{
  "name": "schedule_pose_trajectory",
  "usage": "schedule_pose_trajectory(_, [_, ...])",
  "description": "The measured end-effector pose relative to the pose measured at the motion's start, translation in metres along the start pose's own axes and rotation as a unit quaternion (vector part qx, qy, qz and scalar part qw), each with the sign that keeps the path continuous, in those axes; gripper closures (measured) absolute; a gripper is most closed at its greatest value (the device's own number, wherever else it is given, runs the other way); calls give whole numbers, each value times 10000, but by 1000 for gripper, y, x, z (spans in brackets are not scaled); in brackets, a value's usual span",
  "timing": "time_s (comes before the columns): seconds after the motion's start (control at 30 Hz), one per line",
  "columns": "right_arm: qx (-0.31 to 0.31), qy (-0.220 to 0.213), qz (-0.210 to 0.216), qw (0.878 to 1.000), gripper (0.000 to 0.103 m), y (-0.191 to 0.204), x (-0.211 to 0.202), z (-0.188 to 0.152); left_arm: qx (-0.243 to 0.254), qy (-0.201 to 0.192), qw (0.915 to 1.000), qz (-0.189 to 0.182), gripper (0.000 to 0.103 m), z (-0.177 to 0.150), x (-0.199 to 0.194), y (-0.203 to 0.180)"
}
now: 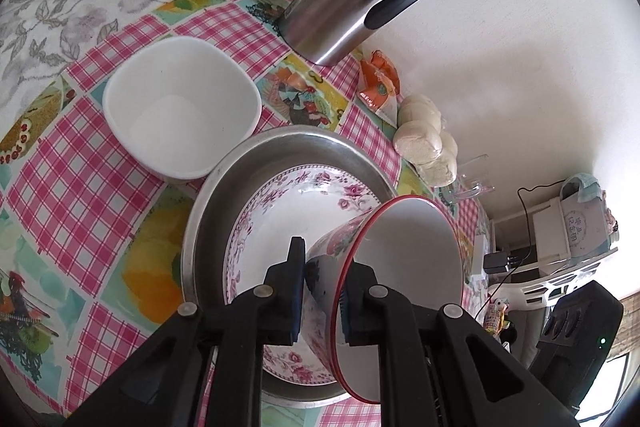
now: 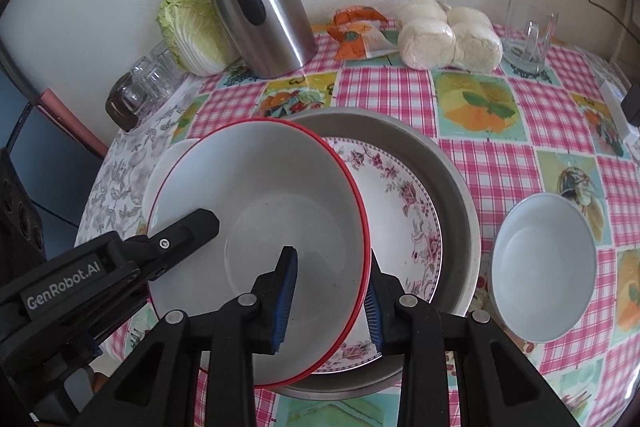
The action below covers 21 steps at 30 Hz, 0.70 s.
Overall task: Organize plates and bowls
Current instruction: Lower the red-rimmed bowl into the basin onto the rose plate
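A red-rimmed bowl [image 1: 412, 263] with a floral outside is held above a floral plate [image 1: 304, 211] that lies in a metal pan [image 1: 224, 187]. My left gripper [image 1: 322, 291] is shut on the bowl's rim, one finger inside, one outside. My right gripper [image 2: 330, 299] straddles the opposite rim of the same bowl [image 2: 256, 211], with a small gap at the inner pad. The plate [image 2: 404, 211] and pan [image 2: 460, 195] show beneath. A square white bowl [image 1: 180, 107] sits left of the pan. A round white bowl [image 2: 544, 267] sits right of it.
A steel thermos jug [image 2: 264, 11], a cabbage [image 2: 188, 23], glasses on a tray [image 2: 148, 79], steamed buns [image 2: 452, 35], an orange packet [image 2: 356, 31] and a glass mug [image 2: 528, 35] stand along the back of the checked tablecloth by the wall.
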State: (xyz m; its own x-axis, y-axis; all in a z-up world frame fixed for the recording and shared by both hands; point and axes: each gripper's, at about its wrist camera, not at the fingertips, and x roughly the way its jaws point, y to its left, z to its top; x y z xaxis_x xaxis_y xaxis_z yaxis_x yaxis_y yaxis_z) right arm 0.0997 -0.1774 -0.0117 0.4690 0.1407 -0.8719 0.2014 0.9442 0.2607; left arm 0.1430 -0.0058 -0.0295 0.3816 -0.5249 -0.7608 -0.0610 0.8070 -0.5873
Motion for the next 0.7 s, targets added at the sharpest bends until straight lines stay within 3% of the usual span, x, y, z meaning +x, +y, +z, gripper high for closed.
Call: schedule_pose_trajectory(0.7, [274, 195, -19, 9994, 69, -15, 34, 4, -36, 224, 9995, 204, 90, 6, 31, 5])
